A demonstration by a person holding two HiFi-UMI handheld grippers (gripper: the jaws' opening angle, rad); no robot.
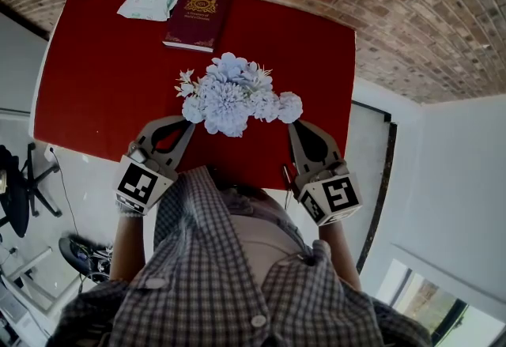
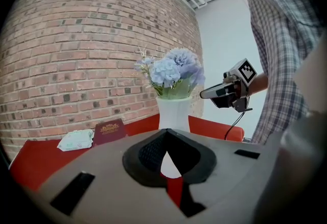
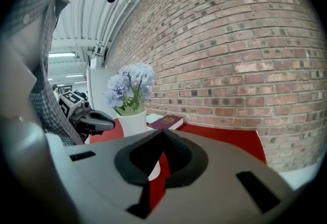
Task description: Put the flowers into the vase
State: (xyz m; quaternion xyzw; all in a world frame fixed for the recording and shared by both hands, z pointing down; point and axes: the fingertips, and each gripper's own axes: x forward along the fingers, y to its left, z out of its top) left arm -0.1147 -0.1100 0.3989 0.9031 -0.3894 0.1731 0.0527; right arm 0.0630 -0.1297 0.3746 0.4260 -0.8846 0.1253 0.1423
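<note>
Pale blue flowers [image 1: 233, 96] sit dead centre of the head view, and the bunch is already standing in the white vase [image 2: 173, 113], green stems dropping into its mouth. The vase stands on the red table [image 1: 95, 77].

The left gripper [image 1: 187, 124] waits just left of the blooms, jaws pressed together with nothing between them. The right gripper [image 1: 292, 126] mirrors it just right of the blooms, also closed and empty. Neither touches the bunch.

The flowers look light, with soft, frilly heads that would crush or shed under a pinch. The place to take hold would be the stems, low down below the blooms, where they look thinner and stiffer. The vase looks rigid and smooth, probably slippery. With that wide head of flowers on top it may tip if nudged.

At the top of the head view lies a dark red book [image 1: 198, 15] with a gold crest and gold lettering, too small to read. Left of it is a white packet [image 1: 148, 3] with greenish print, also illegible.
</note>
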